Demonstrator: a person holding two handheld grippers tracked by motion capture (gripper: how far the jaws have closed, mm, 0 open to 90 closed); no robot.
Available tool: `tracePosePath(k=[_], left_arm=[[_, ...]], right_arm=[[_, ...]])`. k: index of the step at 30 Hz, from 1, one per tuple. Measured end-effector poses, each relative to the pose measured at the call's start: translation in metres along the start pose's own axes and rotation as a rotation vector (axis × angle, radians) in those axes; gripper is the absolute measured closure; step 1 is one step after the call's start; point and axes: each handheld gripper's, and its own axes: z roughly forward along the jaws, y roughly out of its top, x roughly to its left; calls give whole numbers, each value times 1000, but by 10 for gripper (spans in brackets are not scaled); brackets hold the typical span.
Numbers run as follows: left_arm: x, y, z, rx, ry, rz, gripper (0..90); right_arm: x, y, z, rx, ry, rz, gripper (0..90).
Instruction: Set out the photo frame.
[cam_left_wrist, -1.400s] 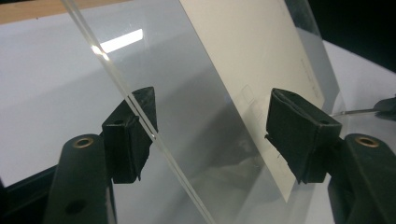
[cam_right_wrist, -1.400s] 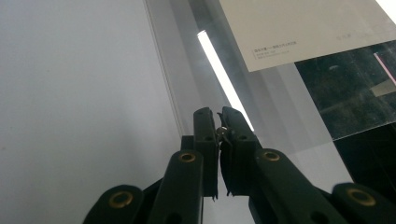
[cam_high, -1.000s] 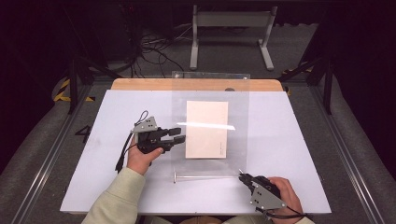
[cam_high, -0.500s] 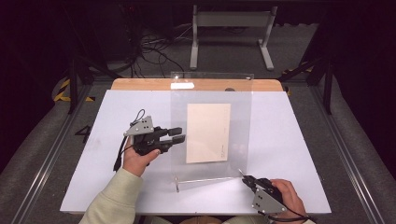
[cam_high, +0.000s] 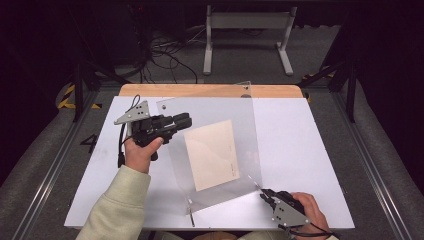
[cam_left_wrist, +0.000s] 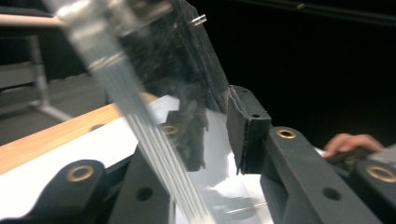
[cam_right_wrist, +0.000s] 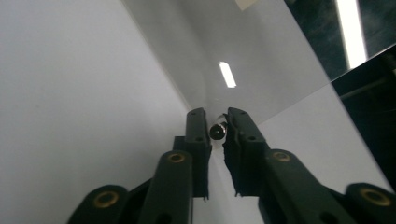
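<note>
From the high view, a big clear plastic sheet (cam_high: 215, 150) stands tilted over the white table (cam_high: 310, 150), with a tan card (cam_high: 212, 155) seen through it. The left gripper (cam_high: 182, 121) pinches the sheet's upper left edge. The right gripper (cam_high: 265, 196) sits at the lower right corner, by a thin metal rod (cam_high: 190, 216) along the bottom edge.

In the left gripper view, the jaws are shut on the clear sheet (cam_left_wrist: 154, 140). It looks stiff, smooth and slippery, so a hold near the edge seems best.

In the right gripper view, the jaws are closed on the rod's round end (cam_right_wrist: 217, 132). The sheet looks light, but I think it could scratch or crack.
</note>
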Motion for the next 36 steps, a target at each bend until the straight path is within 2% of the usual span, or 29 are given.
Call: tracePosePath(k=[2, 3, 4, 5, 6, 7, 8, 10, 11, 14, 15, 17, 18, 19, 20, 22, 23, 24, 25, 26, 27, 30, 32, 33, 34, 36], left_arm=[[-3, 1, -1, -2, -6, 10, 748], [-9, 3, -2, -5, -14, 29, 751], [-9, 3, -2, -5, -14, 29, 754], [-13, 4, -2, -9, -15, 43, 756], [-24, 9, -3, -8, -28, 77, 759], [-24, 9, -3, -8, -28, 77, 762], [-32, 11, -4, -9, -36, 102, 762], [-44, 14, -5, -9, -43, 140, 768], [-49, 16, -5, -9, -46, 156, 771], [-60, 18, -6, -11, -55, 183, 778], [-62, 18, -6, -13, -55, 187, 781], [-62, 18, -6, -14, -54, 181, 782], [-61, 18, -6, -11, -54, 177, 782], [-61, 18, -6, -11, -54, 177, 783], [-60, 17, -6, -13, -57, 174, 783], [-60, 17, -6, -14, -64, 162, 790], [-60, 17, -6, -14, -64, 162, 791], [-60, 18, -6, -12, -65, 159, 791], [-61, 18, -6, -11, -63, 148, 795], [-61, 18, -6, -11, -66, 142, 795], [-61, 18, -7, -11, -66, 136, 800], [-63, 18, -9, -13, -84, 120, 807], [-65, 20, -9, -19, -91, 122, 810], [-68, 21, -9, -26, -96, 121, 824], [-71, 23, -9, -28, -105, 131, 824], [-80, 29, -8, -22, -98, 177, 837]], right_arm=[[-5, -2, -4, -61, 57, 92, 704], [-7, -2, -7, -97, 82, 135, 670], [-7, -2, -7, -97, 82, 135, 670], [-14, 0, -16, -178, 118, 219, 639], [-22, 2, -25, -233, 121, 286, 602], [-22, 2, -25, -233, 121, 286, 602], [-29, 3, -30, -264, 119, 341, 583], [-47, 4, -36, -337, 80, 450, 557], [-56, 5, -38, -352, 81, 510, 544], [-84, 11, -34, -368, 65, 633, 448], [-102, 15, -27, -396, 46, 682, 378], [-118, 18, -17, -407, 72, 724, 352], [-125, 20, -12, -412, 90, 736, 349], [-125, 20, -12, -412, 90, 736, 349], [-132, 23, -6, -416, 120, 740, 339], [-147, 32, 13, -435, 215, 762, 336], [-147, 32, 13, -435, 215, 762, 336], [-150, 34, 19, -449, 257, 768, 337], [-155, 41, 28, -498, 368, 775, 467], [-156, 43, 28, -505, 411, 772, 541], [-157, 46, 28, -500, 430, 773, 548], [-160, 54, 22, -450, 445, 727, 572], [-161, 55, 19, -441, 452, 713, 582], [-163, 60, 12, -434, 455, 671, 602], [-163, 60, 12, -434, 455, 671, 602], [-169, 67, 4, -449, 451, 631, 601]])
